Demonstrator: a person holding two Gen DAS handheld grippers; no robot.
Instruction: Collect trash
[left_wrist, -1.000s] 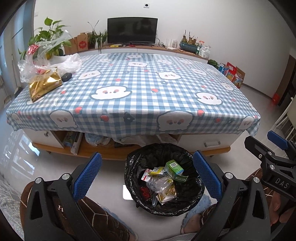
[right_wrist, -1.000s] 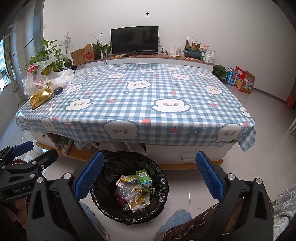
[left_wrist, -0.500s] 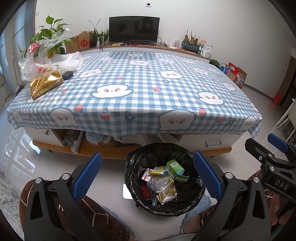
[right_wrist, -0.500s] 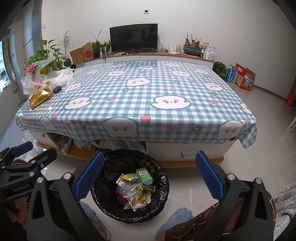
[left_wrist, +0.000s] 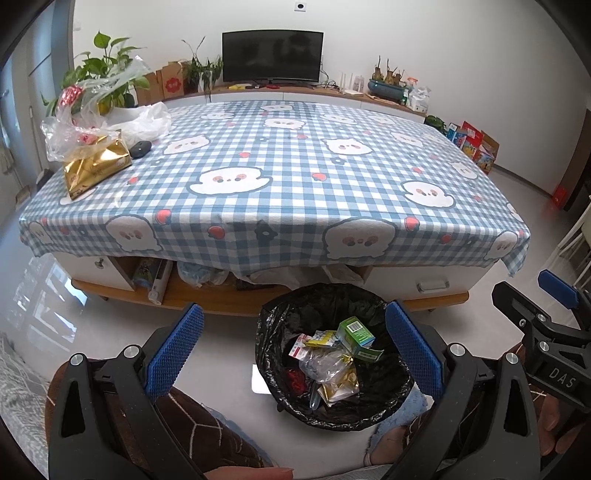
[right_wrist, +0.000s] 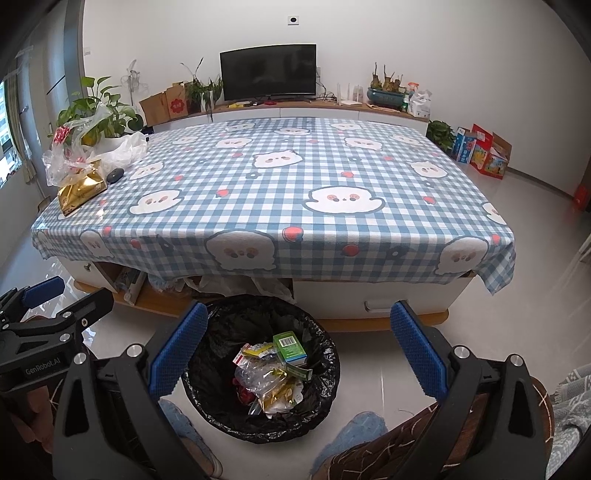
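Left wrist view: the left gripper (left_wrist: 293, 345) hangs with its blue-padded fingers (left_wrist: 173, 350) spread wide and holding nothing, above the floor in front of the counter (left_wrist: 280, 177) draped in a blue checked cloth. Between the fingers, nearer the right one, stands the black-lined trash bin (left_wrist: 332, 354) on the floor just before the counter's edge. Inside it lie a green carton (left_wrist: 355, 331), crumpled clear plastic (left_wrist: 325, 365) and a gold wrapper (left_wrist: 340, 386). On the counter's far left corner sit a gold bag (left_wrist: 96, 168), clear plastic bags (left_wrist: 79, 122) and a dark mouse-like object (left_wrist: 140, 148). The right gripper (left_wrist: 546, 332) juts in at the right edge, a hand (left_wrist: 550, 421) below it; only this view shows that hand.

Right wrist view: the right gripper (right_wrist: 299, 345) is likewise wide open and empty, its fingers (right_wrist: 417, 350) framing the bin (right_wrist: 258, 369) from the other side, so the bin sits closer to the left finger. The left gripper (right_wrist: 48, 306) enters at the left edge; whether it is open cannot be judged here. This view alone shows blue slippers (right_wrist: 354, 428) on either side of the bin and a grey patterned fabric (right_wrist: 569, 406) at the right edge.
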